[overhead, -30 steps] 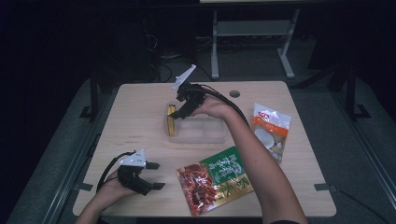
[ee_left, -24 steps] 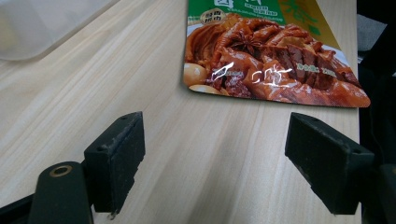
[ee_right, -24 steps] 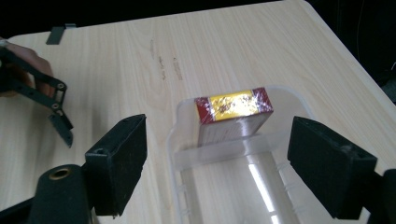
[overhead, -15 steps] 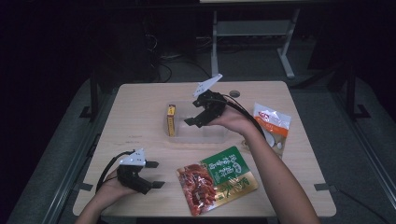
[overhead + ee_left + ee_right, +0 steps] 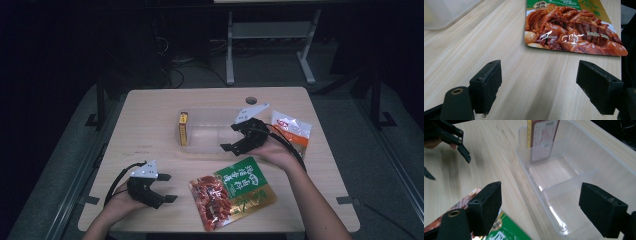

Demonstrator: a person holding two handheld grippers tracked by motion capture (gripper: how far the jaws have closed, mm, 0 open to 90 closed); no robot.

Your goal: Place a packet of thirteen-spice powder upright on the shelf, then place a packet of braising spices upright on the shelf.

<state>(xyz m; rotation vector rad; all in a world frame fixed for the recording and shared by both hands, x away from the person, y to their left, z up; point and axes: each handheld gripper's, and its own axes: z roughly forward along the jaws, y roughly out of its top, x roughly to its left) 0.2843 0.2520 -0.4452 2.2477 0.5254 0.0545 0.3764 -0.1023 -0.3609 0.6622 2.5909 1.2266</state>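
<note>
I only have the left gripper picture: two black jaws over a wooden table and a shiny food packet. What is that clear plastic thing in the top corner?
Observer: A clear container, with a yellow box standing on edge at one end.
Operator: Where is the other hand?
Observer: The right gripper hovers at the container's near right side, jaws open, holding nothing.
Operator: Any other packets?
Observer: Yes, a white and orange pouch lies right of the container.
</note>
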